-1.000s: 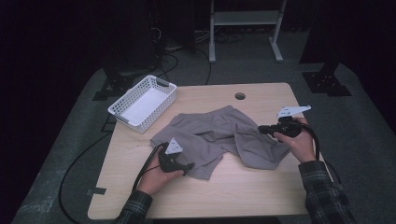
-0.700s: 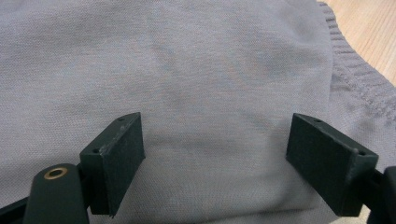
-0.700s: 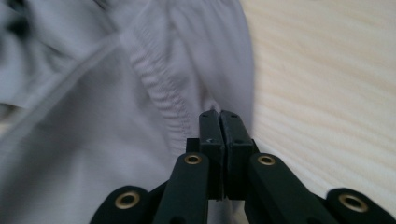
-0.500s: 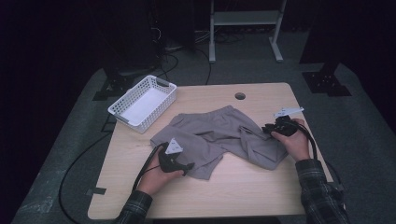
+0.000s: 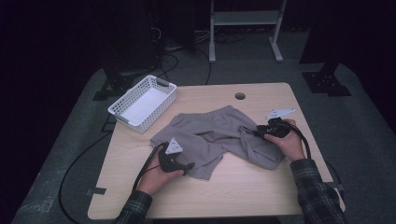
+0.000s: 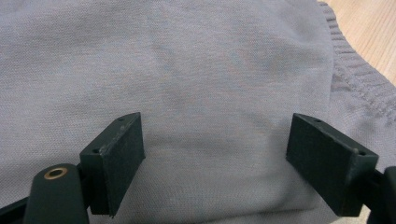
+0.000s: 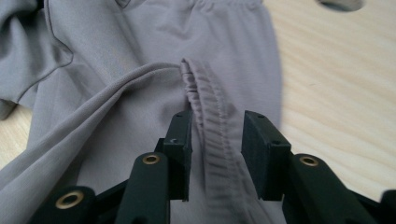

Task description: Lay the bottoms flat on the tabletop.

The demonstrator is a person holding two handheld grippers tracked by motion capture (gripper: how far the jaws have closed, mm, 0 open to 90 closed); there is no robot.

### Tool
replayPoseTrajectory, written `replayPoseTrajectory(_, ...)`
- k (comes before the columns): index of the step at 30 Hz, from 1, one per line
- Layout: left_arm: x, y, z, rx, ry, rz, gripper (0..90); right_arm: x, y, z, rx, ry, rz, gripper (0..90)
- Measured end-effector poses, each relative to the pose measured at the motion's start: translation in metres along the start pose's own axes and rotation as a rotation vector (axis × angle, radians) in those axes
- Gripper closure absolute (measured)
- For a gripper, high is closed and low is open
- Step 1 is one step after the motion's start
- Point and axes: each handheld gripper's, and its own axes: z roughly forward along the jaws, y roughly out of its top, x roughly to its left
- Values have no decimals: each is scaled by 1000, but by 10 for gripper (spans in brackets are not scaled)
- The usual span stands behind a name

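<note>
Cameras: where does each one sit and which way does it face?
High view: above the person's side, looking forward and down at the table; both forearms show.
Left gripper view: on the left gripper, facing flat grey shorts.
Right gripper view: on the right gripper, jaws straddling the waistband.
Shared: the shorts.

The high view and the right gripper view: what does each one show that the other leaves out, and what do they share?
The high view alone takes in the white basket, the left tool resting on the shorts' near edge, both of the person's hands and the dark floor around the table. The right gripper view alone reveals the gathered, stitched waistband standing between the right tool's pads, which have just been opening and no longer pinch it. Both share the grey shorts, the wooden table and its round hole.
</note>
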Motion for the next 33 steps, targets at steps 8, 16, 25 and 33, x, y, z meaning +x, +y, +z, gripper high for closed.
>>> replayPoseTrajectory(8,0,0,0,0,0,1,178,-3,-6,11,38,-4,24,779)
replayPoseTrajectory(16,0,0,0,2,1,6,178,-2,4,-18,-37,20,62,857)
replayPoseTrajectory(25,0,0,0,3,3,-1,178,32,14,-58,-67,125,-39,857)
replayPoseTrajectory(33,0,0,0,3,4,-2,178,73,1,-75,-3,254,-151,857)
